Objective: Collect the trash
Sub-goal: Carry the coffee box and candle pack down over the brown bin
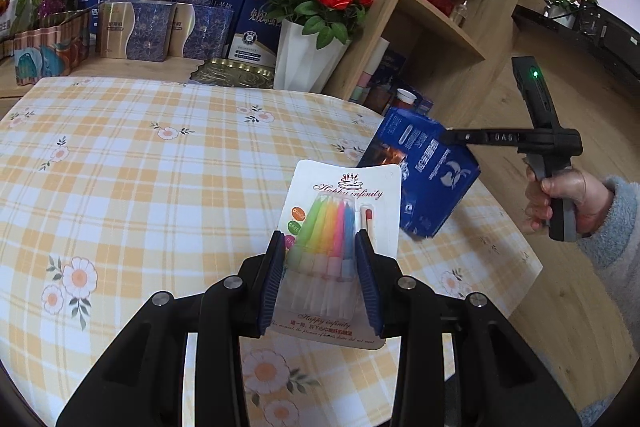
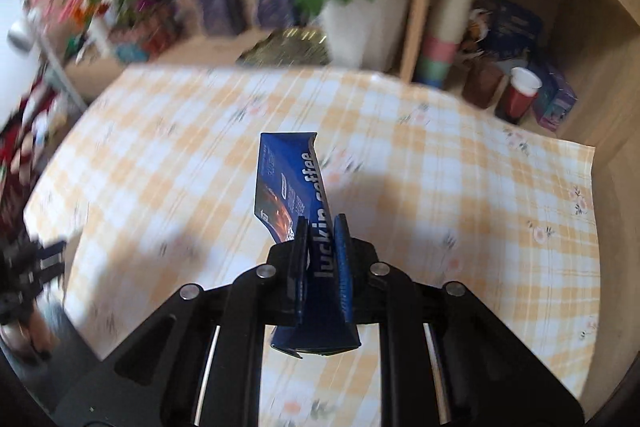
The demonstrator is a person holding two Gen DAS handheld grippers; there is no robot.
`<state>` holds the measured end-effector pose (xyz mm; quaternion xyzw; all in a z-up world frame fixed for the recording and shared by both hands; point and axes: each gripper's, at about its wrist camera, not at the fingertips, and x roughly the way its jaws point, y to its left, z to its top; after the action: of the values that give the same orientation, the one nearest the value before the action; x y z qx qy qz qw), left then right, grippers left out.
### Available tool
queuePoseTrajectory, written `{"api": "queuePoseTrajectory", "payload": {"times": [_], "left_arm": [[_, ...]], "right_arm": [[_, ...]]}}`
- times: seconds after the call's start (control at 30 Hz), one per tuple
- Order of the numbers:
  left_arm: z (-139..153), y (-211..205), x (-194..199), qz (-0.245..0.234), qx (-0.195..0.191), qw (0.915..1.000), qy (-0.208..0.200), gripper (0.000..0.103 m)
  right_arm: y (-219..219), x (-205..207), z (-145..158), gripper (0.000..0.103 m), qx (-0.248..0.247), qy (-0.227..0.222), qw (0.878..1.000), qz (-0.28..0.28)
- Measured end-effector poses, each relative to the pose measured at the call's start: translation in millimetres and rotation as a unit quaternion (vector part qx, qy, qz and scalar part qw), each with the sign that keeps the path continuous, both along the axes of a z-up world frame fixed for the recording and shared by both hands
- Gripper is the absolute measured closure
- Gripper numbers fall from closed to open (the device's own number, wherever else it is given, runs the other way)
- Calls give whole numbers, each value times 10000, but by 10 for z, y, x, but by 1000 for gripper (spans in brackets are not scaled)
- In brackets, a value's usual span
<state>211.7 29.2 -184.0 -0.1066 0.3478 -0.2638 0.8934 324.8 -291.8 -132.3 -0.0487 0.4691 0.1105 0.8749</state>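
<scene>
One candle pack (image 1: 342,223) clamped in left tool (image 1: 320,247), one coffee box (image 2: 294,187) clamped in right tool (image 2: 322,231)

White candle card (image 1: 340,227) and blue coffee box (image 1: 428,171), both held above table.

Black linkage arms with silver screws and ribbed blue pads (image 1: 366,279) are seen on both grippers; a fuzzy, seemingly grey-blue sleeve (image 1: 616,227) covers the wrist.

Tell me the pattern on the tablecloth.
The tablecloth has a yellow-and-white plaid with small daisy-like flowers, sharpest in the left wrist view.
</scene>
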Motion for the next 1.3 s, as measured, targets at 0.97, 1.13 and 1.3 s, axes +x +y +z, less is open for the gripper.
{"api": "queuePoseTrajectory", "payload": {"times": [0.97, 1.13, 1.3], "left_arm": [[132, 308, -483, 141, -141, 9998, 59, 68], [252, 325, -665, 112, -9, 9999, -5, 68], [329, 319, -927, 68, 148, 9999, -28, 68]], "right_arm": [[246, -110, 22, 82, 542, 598, 9953, -542], [136, -542, 194, 82, 1323, 385, 9882, -667], [79, -1072, 269, 82, 1807, 236, 9807, -713]]}}
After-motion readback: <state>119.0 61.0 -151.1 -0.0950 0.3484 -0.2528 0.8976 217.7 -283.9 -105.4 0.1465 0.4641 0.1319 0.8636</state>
